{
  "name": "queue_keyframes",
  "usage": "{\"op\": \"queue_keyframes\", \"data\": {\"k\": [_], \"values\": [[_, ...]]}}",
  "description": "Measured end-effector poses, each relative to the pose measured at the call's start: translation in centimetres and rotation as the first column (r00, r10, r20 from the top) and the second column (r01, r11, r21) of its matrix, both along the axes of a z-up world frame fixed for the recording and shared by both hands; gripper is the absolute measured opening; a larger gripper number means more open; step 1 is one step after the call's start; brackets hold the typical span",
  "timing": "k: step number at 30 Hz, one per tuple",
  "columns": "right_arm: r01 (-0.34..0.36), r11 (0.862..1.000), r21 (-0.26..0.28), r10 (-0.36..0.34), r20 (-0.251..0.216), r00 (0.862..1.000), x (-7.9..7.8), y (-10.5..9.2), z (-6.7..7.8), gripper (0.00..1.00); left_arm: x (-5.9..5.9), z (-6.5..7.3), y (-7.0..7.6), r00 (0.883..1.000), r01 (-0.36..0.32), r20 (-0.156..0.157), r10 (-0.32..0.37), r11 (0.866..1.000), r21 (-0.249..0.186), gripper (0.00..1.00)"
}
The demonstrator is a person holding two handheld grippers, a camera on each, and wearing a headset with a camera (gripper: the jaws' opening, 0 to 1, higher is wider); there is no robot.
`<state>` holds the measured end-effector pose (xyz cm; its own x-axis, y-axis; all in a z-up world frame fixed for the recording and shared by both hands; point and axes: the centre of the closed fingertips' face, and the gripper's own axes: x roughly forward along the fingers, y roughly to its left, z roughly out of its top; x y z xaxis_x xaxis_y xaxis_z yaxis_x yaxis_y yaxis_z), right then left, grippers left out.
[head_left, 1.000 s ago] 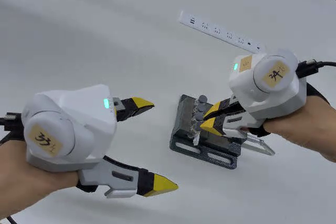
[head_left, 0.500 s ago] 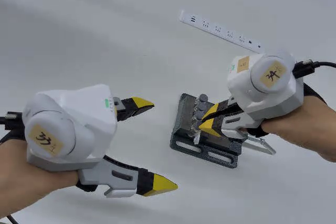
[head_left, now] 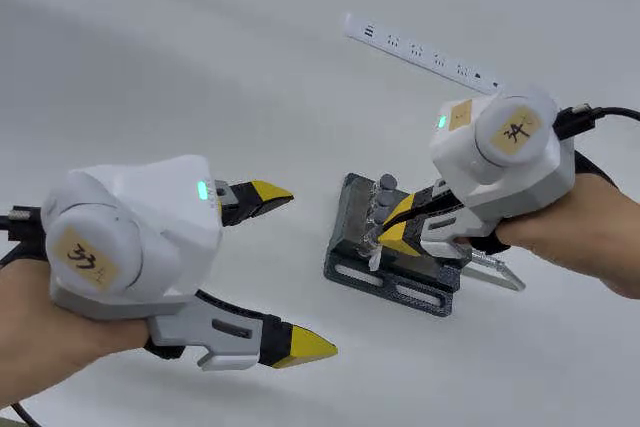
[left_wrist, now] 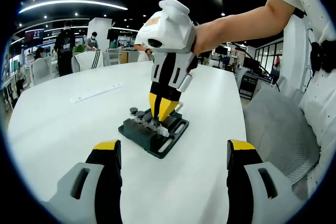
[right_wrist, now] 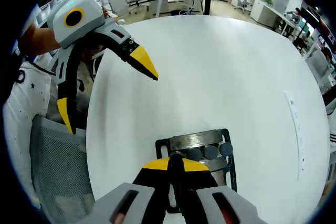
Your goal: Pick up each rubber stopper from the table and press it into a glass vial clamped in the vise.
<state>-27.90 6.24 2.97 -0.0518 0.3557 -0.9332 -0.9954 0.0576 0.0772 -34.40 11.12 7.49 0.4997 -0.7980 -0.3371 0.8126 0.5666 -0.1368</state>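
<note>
A dark vise stands on the white table and clamps a row of glass vials topped with grey rubber stoppers. My right gripper is shut, its yellow tips pressed down at the near end of the row. The right gripper view shows those tips together over the vise, with three stoppers beside them. Whatever lies under the tips is hidden. My left gripper hovers open and empty to the left of the vise. In its own view the jaws frame the vise.
A white power strip lies on the table beyond the vise. A grey mesh chair stands at the table's edge. Other people and desks are in the room behind. The person's arm reaches over the table.
The right gripper's body has tipped slightly up and left while its tips stay on the vial row. The left gripper has barely moved.
</note>
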Motion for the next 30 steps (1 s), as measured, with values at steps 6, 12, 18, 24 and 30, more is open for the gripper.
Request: {"op": "queue_keyframes", "data": {"k": [6,12,18,24,30], "values": [[-0.009,1.000,-0.005,0.009,0.009,1.000,-0.09,0.04,-0.02,0.01,-0.01,0.01,0.01,1.000,-0.003,-0.001,0.003,1.000,-0.003,0.82],[-0.023,1.000,-0.021,0.023,0.025,0.999,-0.21,0.16,-0.06,0.01,-0.04,-0.10,0.04,1.000,-0.002,-0.004,0.002,1.000,-0.004,0.81],[-0.049,0.997,-0.051,0.051,0.038,0.998,-0.25,0.29,-0.10,0.01,0.13,-0.05,-0.01,1.000,-0.002,-0.001,0.002,1.000,-0.009,0.81],[-0.039,0.997,-0.067,0.041,0.020,0.999,-0.07,0.32,-0.20,0.01,0.10,0.04,-0.30,1.000,0.002,-0.001,-0.002,1.000,-0.010,0.81],[-0.064,0.992,-0.107,0.066,0.010,0.998,-0.31,0.39,-0.25,0.00,0.08,0.10,-0.40,1.000,0.004,0.000,-0.004,1.000,-0.011,0.81]]}}
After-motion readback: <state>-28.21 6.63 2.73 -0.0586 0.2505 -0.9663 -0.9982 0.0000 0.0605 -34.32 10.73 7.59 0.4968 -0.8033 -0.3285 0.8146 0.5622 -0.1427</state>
